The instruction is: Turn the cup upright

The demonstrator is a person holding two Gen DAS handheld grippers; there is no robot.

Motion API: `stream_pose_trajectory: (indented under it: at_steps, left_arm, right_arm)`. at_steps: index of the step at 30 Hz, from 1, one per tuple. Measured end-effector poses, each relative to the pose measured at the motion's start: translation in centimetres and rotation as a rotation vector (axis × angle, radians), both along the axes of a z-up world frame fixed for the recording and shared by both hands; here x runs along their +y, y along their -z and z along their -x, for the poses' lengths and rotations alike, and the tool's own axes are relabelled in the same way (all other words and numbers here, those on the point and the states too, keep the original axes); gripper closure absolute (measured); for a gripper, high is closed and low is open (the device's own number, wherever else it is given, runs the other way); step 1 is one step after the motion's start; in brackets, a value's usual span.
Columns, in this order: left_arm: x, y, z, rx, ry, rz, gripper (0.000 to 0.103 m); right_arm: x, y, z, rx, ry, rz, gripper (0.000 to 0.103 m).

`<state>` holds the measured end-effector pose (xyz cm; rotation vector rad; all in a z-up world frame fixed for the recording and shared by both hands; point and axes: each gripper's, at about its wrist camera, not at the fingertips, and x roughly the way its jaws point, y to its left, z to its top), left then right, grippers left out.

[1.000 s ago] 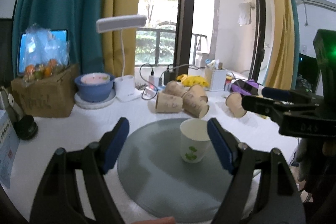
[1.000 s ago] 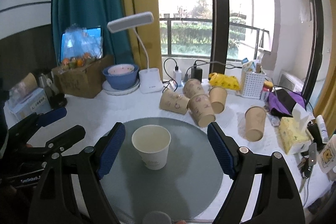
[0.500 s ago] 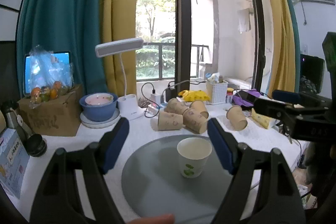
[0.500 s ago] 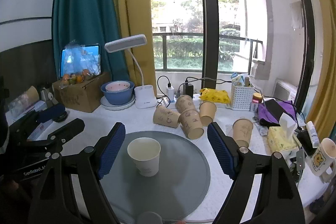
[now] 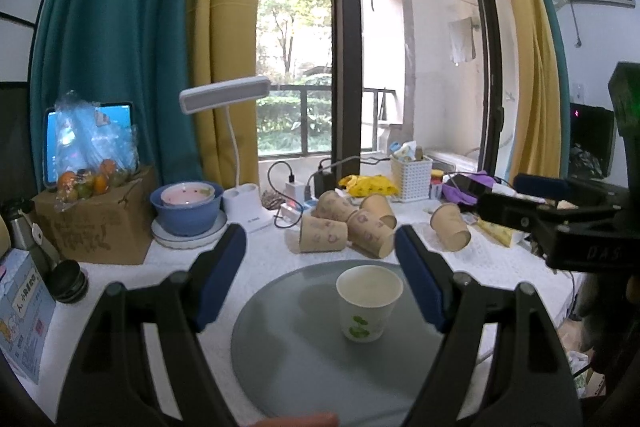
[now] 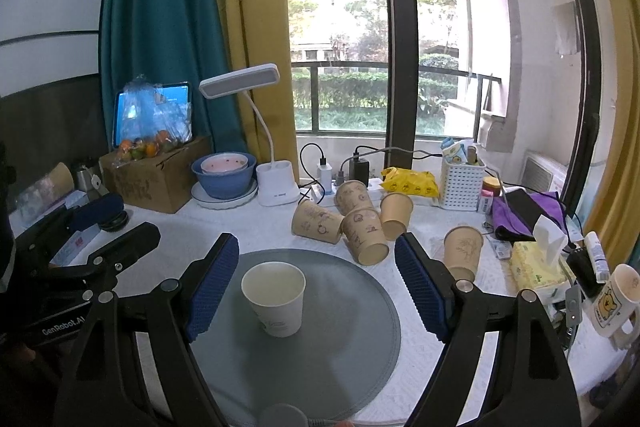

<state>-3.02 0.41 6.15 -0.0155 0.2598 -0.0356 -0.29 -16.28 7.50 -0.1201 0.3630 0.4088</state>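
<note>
A white paper cup (image 5: 368,301) with a green print stands upright, mouth up, on a round grey mat (image 5: 288,347). It also shows in the right wrist view (image 6: 276,299) on the same mat (image 6: 344,339). My left gripper (image 5: 320,275) is open and empty, held back from and above the cup. My right gripper (image 6: 316,283) is open and empty, also back from the cup. Each gripper shows at the edge of the other's view.
Several brown paper cups (image 6: 352,223) lie on their sides behind the mat, one more (image 6: 462,257) to the right. A blue bowl (image 6: 224,173), a desk lamp (image 6: 276,187), a cardboard box (image 6: 154,179), a white basket (image 6: 462,183), a tissue box (image 6: 538,267) and a mug (image 6: 614,301) crowd the table.
Both grippers have pulled back and risen from the cup, which looks smaller and lower now. The cup has stayed upright on the mat.
</note>
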Motion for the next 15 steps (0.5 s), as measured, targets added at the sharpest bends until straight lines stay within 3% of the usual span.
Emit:
stream_pose_trajectory:
  at_steps: [15]
  left_arm:
    - [-0.08, -0.02, 0.06, -0.001, 0.001, 0.003, 0.025]
  right_arm:
    - [0.07, 0.08, -0.09, 0.005, 0.002, 0.003, 0.020]
